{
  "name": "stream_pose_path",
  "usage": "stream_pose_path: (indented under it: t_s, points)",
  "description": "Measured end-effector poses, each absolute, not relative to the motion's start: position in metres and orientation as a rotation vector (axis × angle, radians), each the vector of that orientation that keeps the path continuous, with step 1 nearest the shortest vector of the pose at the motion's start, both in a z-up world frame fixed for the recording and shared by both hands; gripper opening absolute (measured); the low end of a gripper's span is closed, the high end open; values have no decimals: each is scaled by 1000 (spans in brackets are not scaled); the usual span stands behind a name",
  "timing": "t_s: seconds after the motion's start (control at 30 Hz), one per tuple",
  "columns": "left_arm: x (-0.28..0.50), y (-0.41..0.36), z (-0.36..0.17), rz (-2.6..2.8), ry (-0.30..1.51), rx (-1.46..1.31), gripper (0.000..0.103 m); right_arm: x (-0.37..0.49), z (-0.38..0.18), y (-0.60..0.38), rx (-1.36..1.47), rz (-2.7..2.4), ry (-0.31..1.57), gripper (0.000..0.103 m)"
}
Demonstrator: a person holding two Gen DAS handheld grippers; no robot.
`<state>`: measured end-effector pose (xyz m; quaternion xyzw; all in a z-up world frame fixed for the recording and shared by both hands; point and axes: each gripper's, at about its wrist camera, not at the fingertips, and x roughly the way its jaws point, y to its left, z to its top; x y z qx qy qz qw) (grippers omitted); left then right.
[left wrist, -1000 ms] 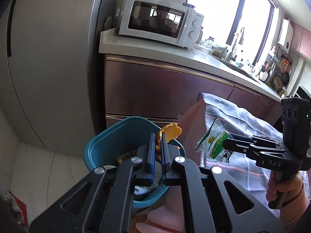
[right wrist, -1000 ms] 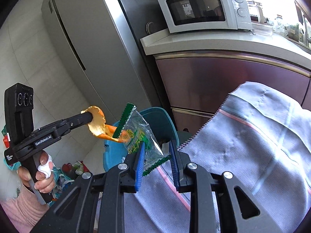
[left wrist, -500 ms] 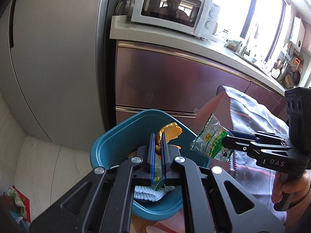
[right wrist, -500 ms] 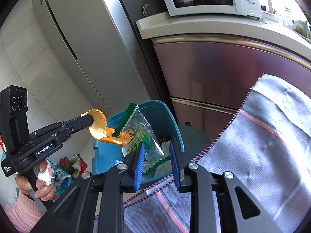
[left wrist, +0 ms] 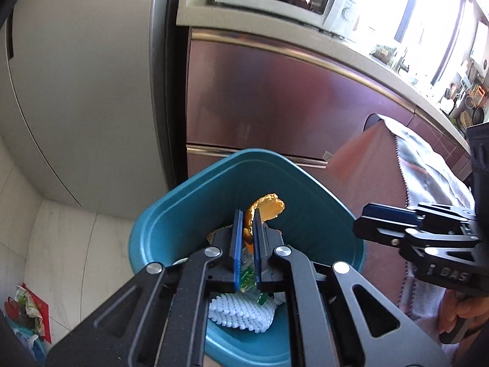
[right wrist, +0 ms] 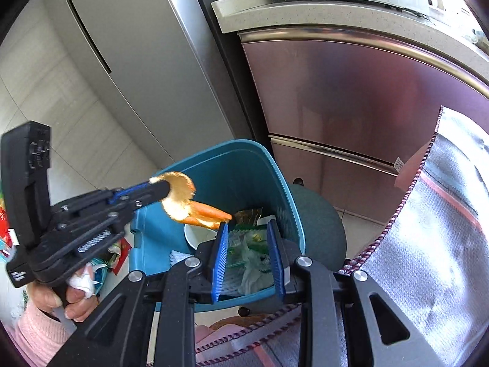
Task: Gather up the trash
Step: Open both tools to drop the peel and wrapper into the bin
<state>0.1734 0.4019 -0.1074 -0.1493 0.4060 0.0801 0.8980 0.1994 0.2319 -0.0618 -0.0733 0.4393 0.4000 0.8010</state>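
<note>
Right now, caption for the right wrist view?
Left claw holds orange peel over the blue bin; right claw empty.

**Plastic, steel and cloth**

The teal bin (left wrist: 183, 214) is smooth, slightly glossy plastic. At its 12 o'clock, the cabinet fronts (right wrist: 351, 98) shine like brushed metal under a speckled stone bench (right wrist: 305, 12). The grey cloth (right wrist: 443, 229) looks woven and matt. The orange peel (right wrist: 183, 198) is dull and pithy.

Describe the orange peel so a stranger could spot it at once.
Find the teal plastic trash bin standing before the maroon kitchen cabinet. Above its open mouth, the left gripper pinches a curled orange peel, the only bright orange, pith-lined scrap, unlike the pale wrappers inside.
</note>
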Motion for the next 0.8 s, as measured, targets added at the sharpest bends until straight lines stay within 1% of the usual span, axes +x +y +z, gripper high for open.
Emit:
stream_pose_path:
  t_s: [0.1, 0.23, 0.33, 0.4, 0.5, 0.53, 0.63, 0.73, 0.8]
  points:
    - [180, 401, -117, 166, 862, -309, 9, 199, -63, 227, -149, 858, 942, 25]
    - [187, 401, -127, 170, 884, -307, 11, 200, -63, 219, -132, 855, 945, 25]
    - [190, 401, -130, 181, 891, -302, 15, 199, -64, 214, -122, 853, 945, 25]
    - [189, 400, -128, 180, 886, -303, 15, 197, -63, 210, -114, 854, 942, 25]
    - [182, 396, -121, 178, 864, -294, 21, 193, -62, 202, -99, 858, 937, 25]
    - [179, 393, -117, 174, 852, -288, 21, 191, -61, 199, -95, 860, 933, 26]
    - [169, 383, -103, 159, 810, -270, 26, 185, -54, 188, -74, 867, 911, 29]
    - [157, 369, -86, 127, 758, -259, 28, 175, -46, 174, -59, 875, 881, 30]
    - [149, 357, -74, 95, 723, -248, 31, 167, -39, 163, -42, 881, 861, 33]
